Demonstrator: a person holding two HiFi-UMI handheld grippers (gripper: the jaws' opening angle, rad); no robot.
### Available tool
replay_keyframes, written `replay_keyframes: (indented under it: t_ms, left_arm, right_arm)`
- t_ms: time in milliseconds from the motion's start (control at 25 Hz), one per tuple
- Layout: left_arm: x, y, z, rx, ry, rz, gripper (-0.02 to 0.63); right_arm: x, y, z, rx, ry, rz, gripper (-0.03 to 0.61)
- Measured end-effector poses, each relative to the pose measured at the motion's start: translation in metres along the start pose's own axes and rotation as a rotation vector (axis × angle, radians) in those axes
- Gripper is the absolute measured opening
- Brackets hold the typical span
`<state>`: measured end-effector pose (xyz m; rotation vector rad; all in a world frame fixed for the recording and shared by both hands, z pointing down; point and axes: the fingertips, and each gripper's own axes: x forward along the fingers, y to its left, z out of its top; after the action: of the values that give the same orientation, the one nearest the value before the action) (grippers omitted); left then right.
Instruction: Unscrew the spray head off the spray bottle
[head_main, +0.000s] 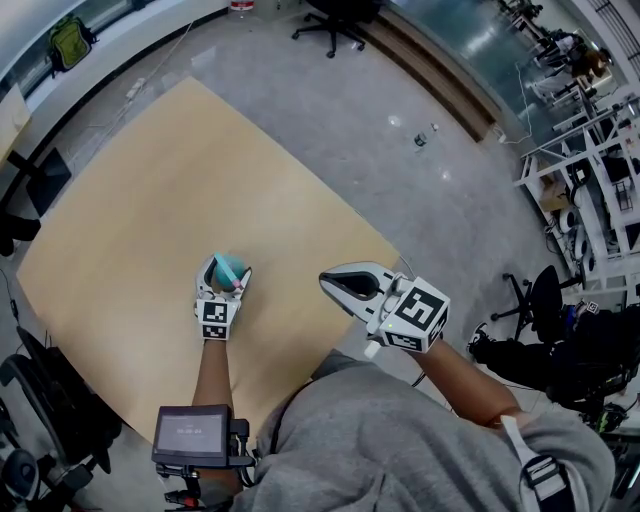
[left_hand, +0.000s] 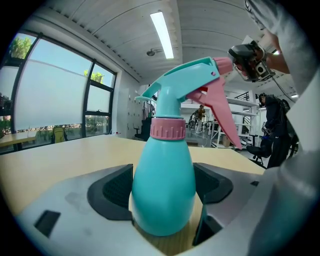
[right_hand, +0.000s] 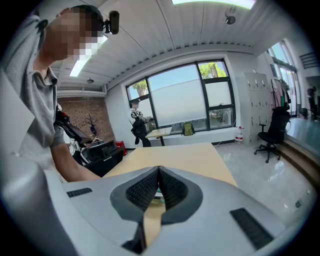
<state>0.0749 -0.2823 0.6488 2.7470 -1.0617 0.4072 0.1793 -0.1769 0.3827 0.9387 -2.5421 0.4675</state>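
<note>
Left gripper view: ribbed jaws apparently pinch the smooth, pear-shaped spray bottle (left_hand: 162, 190).

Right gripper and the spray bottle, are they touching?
Apart. Head view shows bare table between the right gripper and the spray bottle.

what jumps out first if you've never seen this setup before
The teal spray bottle, with its pink trigger and pink collar, stands upright on the pale wooden table. The left gripper grips it low on its body. To its right in the head view, the right gripper hangs shut and empty near the table's edge.
</note>
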Motion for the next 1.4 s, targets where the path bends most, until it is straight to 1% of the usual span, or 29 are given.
replay_keyframes:
  t_ms: [200,320,520,800,960,1120,1160,1200,1240,1320,1400]
  left_arm:
    - [-0.015,0.002,0.001,-0.036,-0.007,0.016,0.364]
    - [-0.033,-0.002,0.008,-0.039,-0.023,0.021,0.364]
    - [-0.066,-0.012,0.024,-0.004,-0.036,0.013,0.362]
    - [-0.116,-0.041,0.039,0.079,-0.009,-0.009,0.360]
    - [-0.138,-0.049,0.041,0.088,0.008,0.008,0.360]
    - [-0.155,-0.054,0.042,0.081,0.030,0.037,0.360]
    - [-0.158,-0.055,0.041,0.077,0.037,0.043,0.360]
    - [-0.161,-0.056,0.040,0.073,0.045,0.048,0.360]
    - [-0.164,-0.058,0.037,0.071,0.057,0.052,0.360]
    - [-0.168,-0.064,0.033,0.092,0.076,0.057,0.360]
    - [-0.172,-0.068,0.036,0.139,0.084,0.058,0.360]
  right_arm:
    - [0.002,0.003,-0.001,0.006,-0.002,0.005,0.005]
    - [0.003,0.011,0.000,0.005,-0.004,0.014,0.005]
    - [0.014,0.027,0.005,-0.003,-0.010,0.042,0.005]
    - [0.038,0.061,0.014,-0.045,-0.005,0.122,0.006]
    - [0.057,0.081,0.022,-0.094,-0.005,0.154,0.006]
    - [0.077,0.092,0.033,-0.121,-0.016,0.139,0.011]
    - [0.083,0.095,0.033,-0.125,-0.008,0.138,0.072]
    - [0.089,0.100,0.033,-0.131,0.006,0.149,0.222]
    - [0.095,0.107,0.030,-0.137,0.024,0.172,0.264]
    - [0.105,0.123,0.023,-0.136,0.067,0.229,0.265]
    - [0.116,0.137,0.012,-0.126,0.116,0.264,0.265]
